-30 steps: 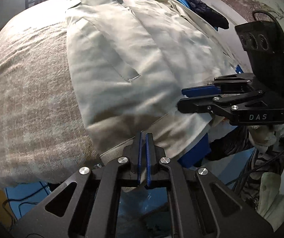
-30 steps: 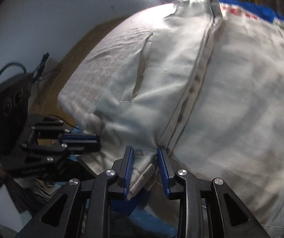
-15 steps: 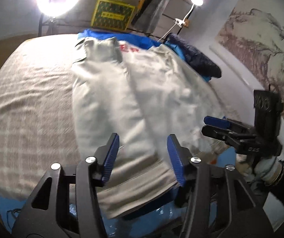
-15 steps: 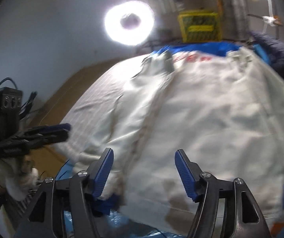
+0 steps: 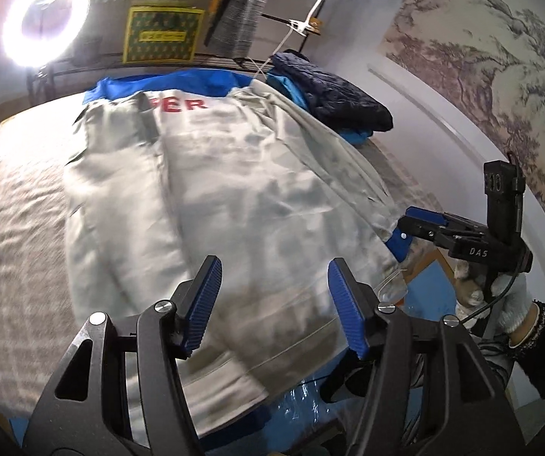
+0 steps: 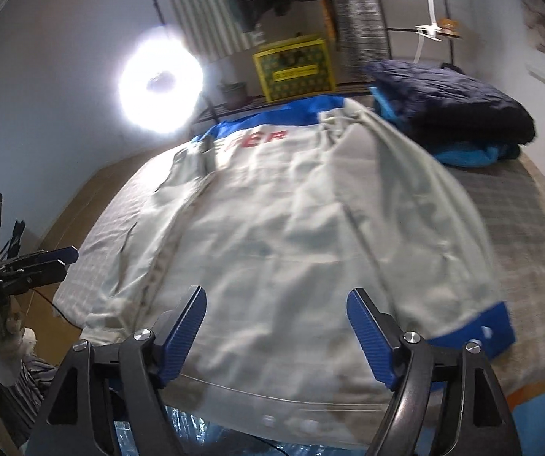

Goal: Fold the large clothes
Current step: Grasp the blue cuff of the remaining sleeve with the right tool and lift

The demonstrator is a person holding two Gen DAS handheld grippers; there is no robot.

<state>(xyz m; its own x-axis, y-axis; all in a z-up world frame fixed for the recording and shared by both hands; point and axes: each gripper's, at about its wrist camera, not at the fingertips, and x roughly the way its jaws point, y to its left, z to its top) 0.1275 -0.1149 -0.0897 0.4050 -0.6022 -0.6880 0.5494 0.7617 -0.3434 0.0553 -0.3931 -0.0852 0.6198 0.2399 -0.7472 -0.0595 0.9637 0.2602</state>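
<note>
A large pale grey jacket (image 5: 242,205) with blue trim and red letters lies spread flat on the bed, its hem toward me; it also shows in the right wrist view (image 6: 291,235). My left gripper (image 5: 274,304) is open and empty, raised above the hem at the jacket's near left part. My right gripper (image 6: 276,330) is open and empty above the hem further right; it also appears at the right of the left wrist view (image 5: 420,224). The left gripper shows at the left edge of the right wrist view (image 6: 55,262).
A folded dark navy quilted garment (image 6: 451,102) on a light blue one lies at the bed's far right. The bed has a grey checked cover (image 5: 13,228). A ring light (image 5: 44,24), a yellow box (image 6: 295,66) and a rack stand behind the bed.
Both grippers let go of the jacket hem, opened wide and lifted back from it. The jacket now lies flat on the bed.
</note>
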